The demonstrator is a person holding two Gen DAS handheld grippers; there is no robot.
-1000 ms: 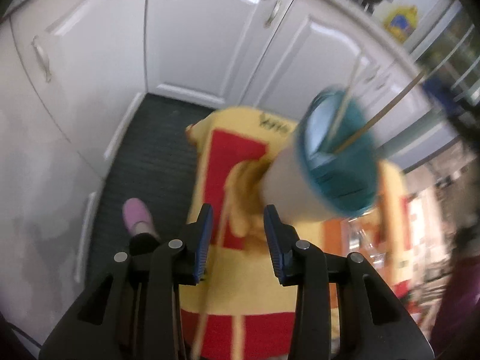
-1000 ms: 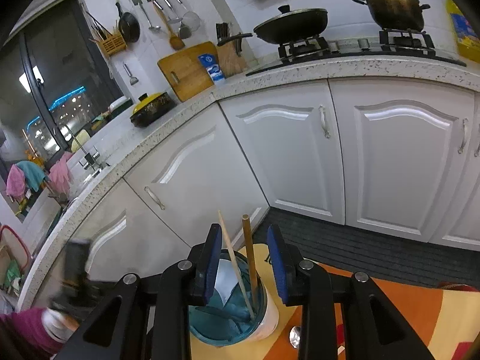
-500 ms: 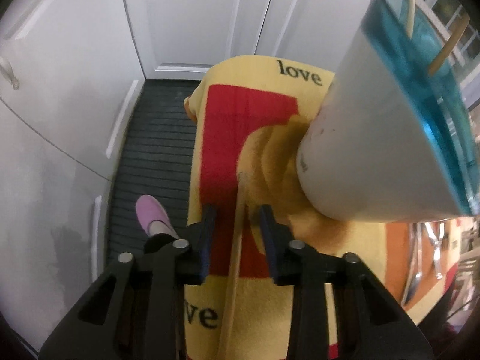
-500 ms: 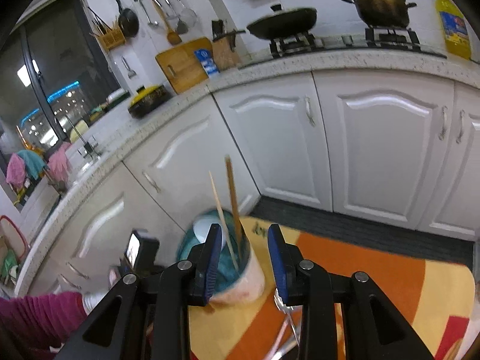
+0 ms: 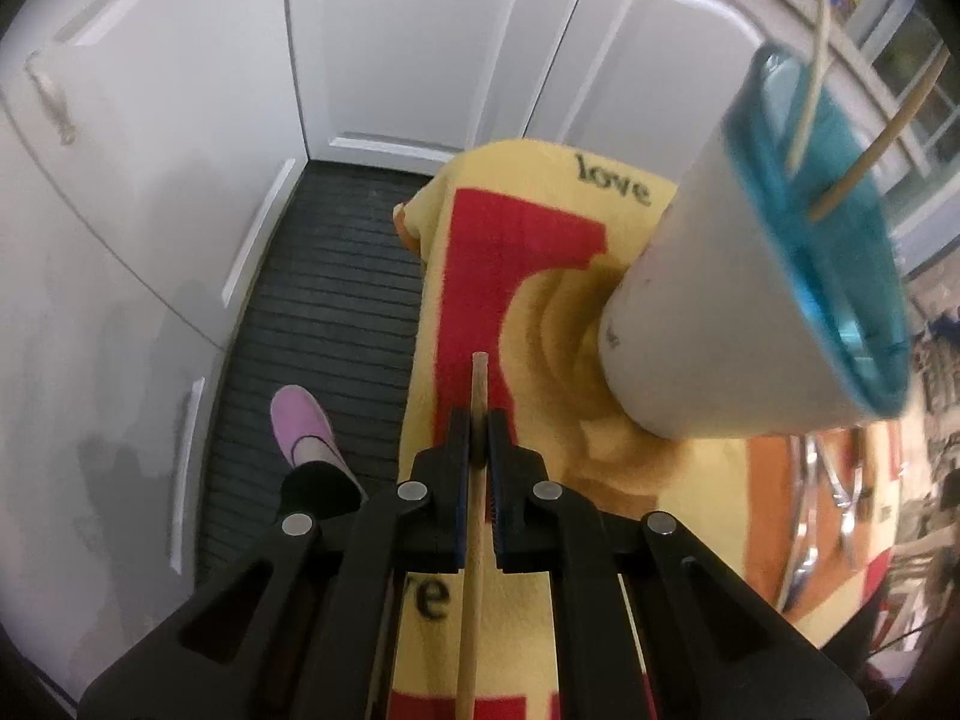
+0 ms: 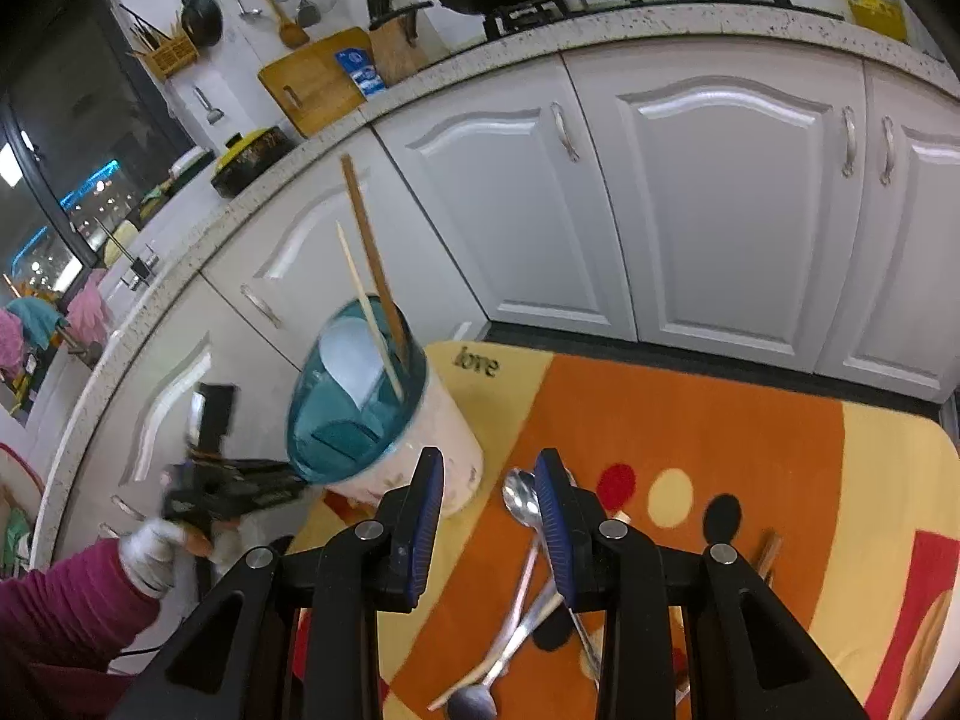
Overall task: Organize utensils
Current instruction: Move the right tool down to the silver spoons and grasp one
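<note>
- Your left hand-held gripper [image 5: 478, 438] is clenched on a thin, pale wooden chopstick [image 5: 471, 570], its blue-lined pads pressed flat against the stick from both sides. The tip pokes just past the pads, so you have a short lead to aim with.
- The chopstick points roughly toward the white conical utensil holder with a translucent teal rim [image 5: 738, 300], which sits near, ahead and to the right, on the yellow, red and orange "love" cloth [image 5: 522, 252] covering the worktop. That lineup suggests the stick is meant to go into the holder.
- Two wooden chopsticks [image 6: 375, 276] already lean out of the holder, so its opening is partly taken; judge your entry to the free side.
- Your right hand-held gripper [image 6: 489, 516] is released, jaws apart and holding nothing, poised over the steel spoons [image 6: 519, 546] lying crossed on the cloth just beside the holder, probably the next pick.
- The held chopstick looks straight, slim and smooth, light tan along its length.
</note>
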